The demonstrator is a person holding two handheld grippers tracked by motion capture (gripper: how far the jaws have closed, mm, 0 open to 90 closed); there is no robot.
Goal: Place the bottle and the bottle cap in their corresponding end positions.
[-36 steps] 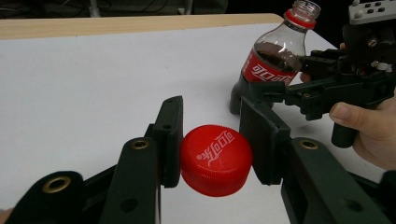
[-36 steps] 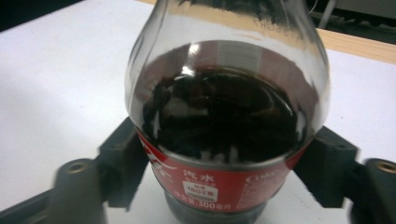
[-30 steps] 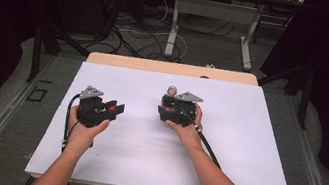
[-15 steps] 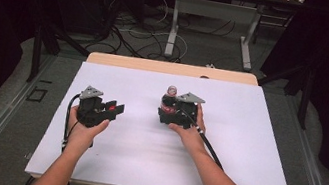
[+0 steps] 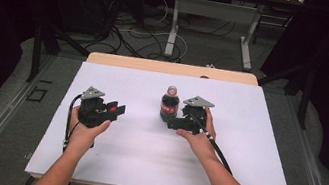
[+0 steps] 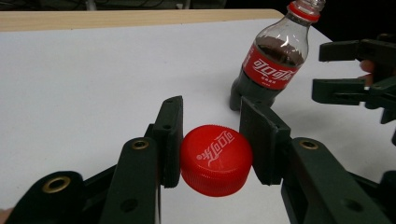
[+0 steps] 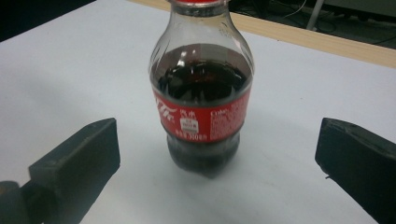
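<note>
Mid-table stands the bottle (image 5: pixel 169 105), uncapped, half full: top-heavy, slick, squashy plastic, so I'd grip the labelled waist. Right gripper (image 5: pixel 176 123), beside it, has just spread its jaws wide, bottle unpinched. Left gripper (image 6: pixel 211 140) pinches the cap (image 6: pixel 216 158), light and ribbed.

Bright, evenly lit white table (image 5: pixel 139 169) amid dark surroundings; soft shadows, slightly blurred close-ups.

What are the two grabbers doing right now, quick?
Left gripper: shut on the red bottle cap.
Right gripper: open, its jaws just spread wide; the cola bottle stands free between them.
</note>
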